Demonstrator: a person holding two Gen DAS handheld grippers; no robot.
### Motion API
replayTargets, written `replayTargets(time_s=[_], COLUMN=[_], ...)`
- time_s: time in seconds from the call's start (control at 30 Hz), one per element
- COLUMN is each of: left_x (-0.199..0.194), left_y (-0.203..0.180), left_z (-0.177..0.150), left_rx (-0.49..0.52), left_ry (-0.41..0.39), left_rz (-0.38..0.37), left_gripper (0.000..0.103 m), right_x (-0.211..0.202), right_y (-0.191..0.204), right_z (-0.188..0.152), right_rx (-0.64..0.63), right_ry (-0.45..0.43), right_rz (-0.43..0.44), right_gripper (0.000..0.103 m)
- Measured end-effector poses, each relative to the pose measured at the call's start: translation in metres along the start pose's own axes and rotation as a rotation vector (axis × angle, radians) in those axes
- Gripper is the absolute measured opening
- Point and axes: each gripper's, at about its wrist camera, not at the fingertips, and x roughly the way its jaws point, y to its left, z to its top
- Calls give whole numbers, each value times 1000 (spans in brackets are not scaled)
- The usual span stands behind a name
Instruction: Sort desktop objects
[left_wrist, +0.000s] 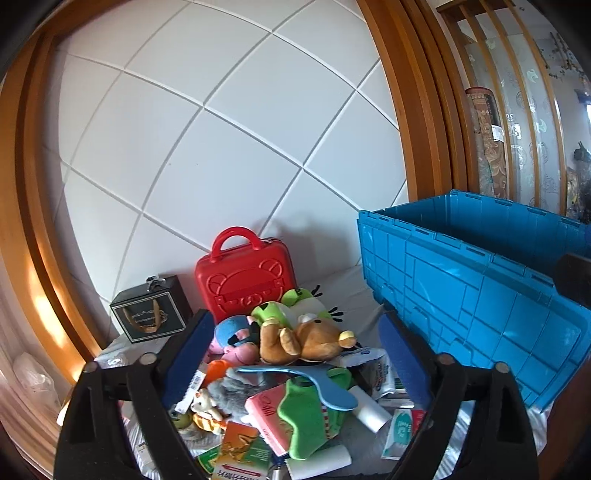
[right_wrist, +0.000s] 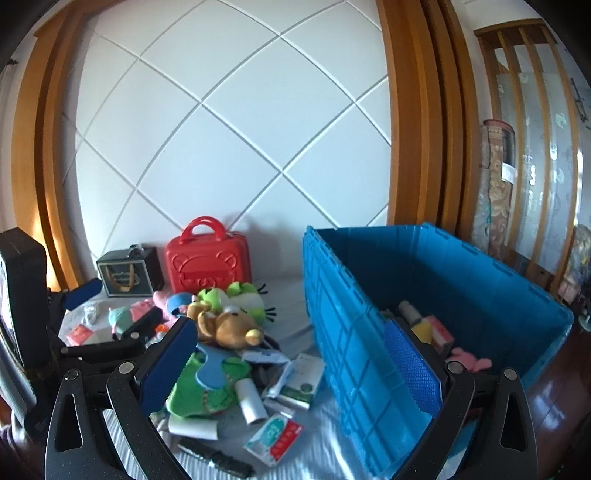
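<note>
White quilted wall behind, boxed in by a wooden frame. Below it, a table under a pale cloth, crowded on one side and walled on the other by a blue crate.

Heaped in the middle: a bear sprawled over a frog plush, a pink book under a green cloth, white rolls, packets and cards strewn loose. Probably tipped out as one pile, hence the overlap, with nothing squared up.

Standing apart at the wall: a red case upright on its base, and just beside it a black box. Rigid and tidy, so likely no part of the jumble.

Already inside the crate, seen from the right wrist: a roll, a small carton, a pink plush. Marks the crate as the goal, and the sorting as begun but far from done.

Left tool spread wide, nothing between the pads, aimed straight over the pile with the bear framed in the gap. Looks like an approach for the topmost toy, the easiest pick since nothing pins it down.

Right tool likewise apart and empty, hanging nearer the crate, its near wall falling between the fingers in view without any contact showing.

Worth minding: dragging the bear may pull the frog along.
</note>
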Motion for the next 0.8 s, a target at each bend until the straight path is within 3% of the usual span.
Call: replayTargets(time_s=[0.23, 0.6, 0.8], left_x=[-26, -81, -108], left_y=[-4, -48, -79], left_z=[-13, -25, -25], left_rx=[8, -67, -14], left_ry=[-25, -30, -80], left_rz=[59, -24, -72], left_gripper=[102, 103, 103], right_x=[-26, -84, -116], right_y=[-3, -34, -57], right_z=[-27, -53, -66], right_rx=[32, -31, -1], right_ry=[-10, -48, -55], right_rz=[-36, -76, -141], right_gripper=[102, 102, 102])
